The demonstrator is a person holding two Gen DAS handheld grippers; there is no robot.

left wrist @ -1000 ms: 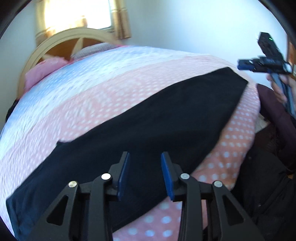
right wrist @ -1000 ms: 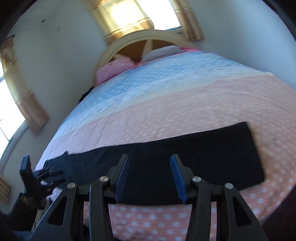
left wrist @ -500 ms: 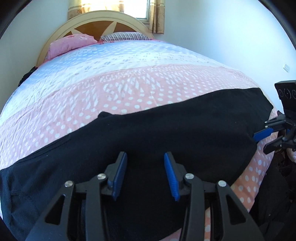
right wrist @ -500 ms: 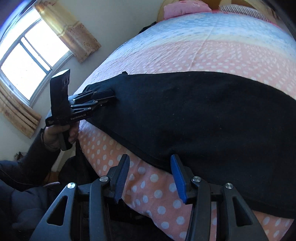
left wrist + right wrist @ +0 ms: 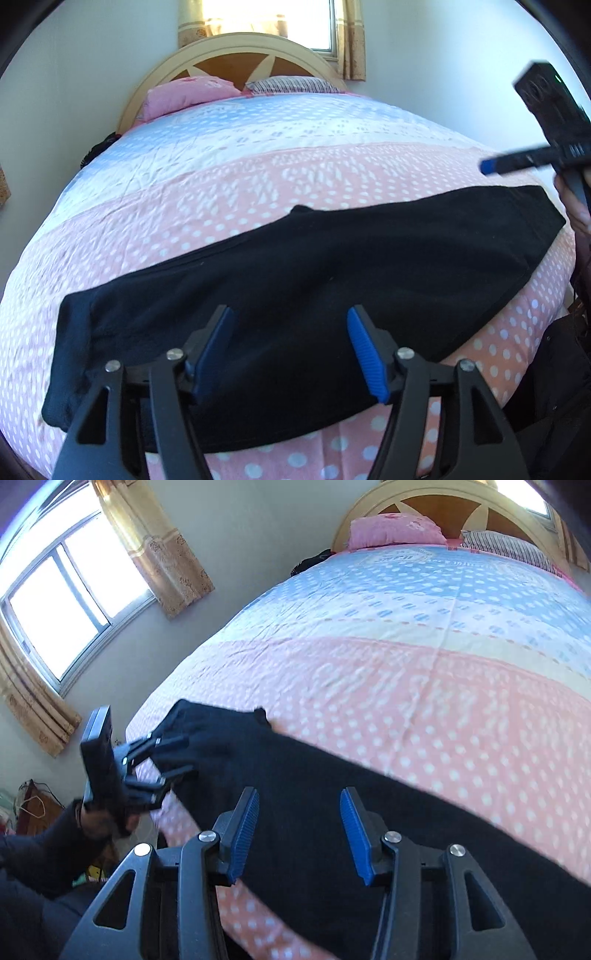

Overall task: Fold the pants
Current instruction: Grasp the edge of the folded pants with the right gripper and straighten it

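Black pants point(image 5: 314, 280) lie flat in a long band across the near end of the bed, on the pink dotted cover; they also show in the right wrist view point(image 5: 369, 812). My left gripper point(image 5: 290, 328) is open and empty, just above the pants' near edge. In the right wrist view it point(image 5: 166, 757) sits at the pants' left end. My right gripper point(image 5: 299, 812) is open and empty, over the pants. In the left wrist view it point(image 5: 491, 166) hovers above the pants' right end, jaws hard to read.
The bed cover point(image 5: 258, 177) is pink near me, pale blue farther off. A pink pillow point(image 5: 184, 96) and a striped pillow point(image 5: 291, 84) lie by the wooden headboard point(image 5: 236, 59). A curtained window point(image 5: 66, 598) is on the left wall. The bed's near edge drops away below the pants.
Both grippers have opened a little wider. The left gripper has moved toward the pants' left end. The right gripper has lifted off the pants' right end.
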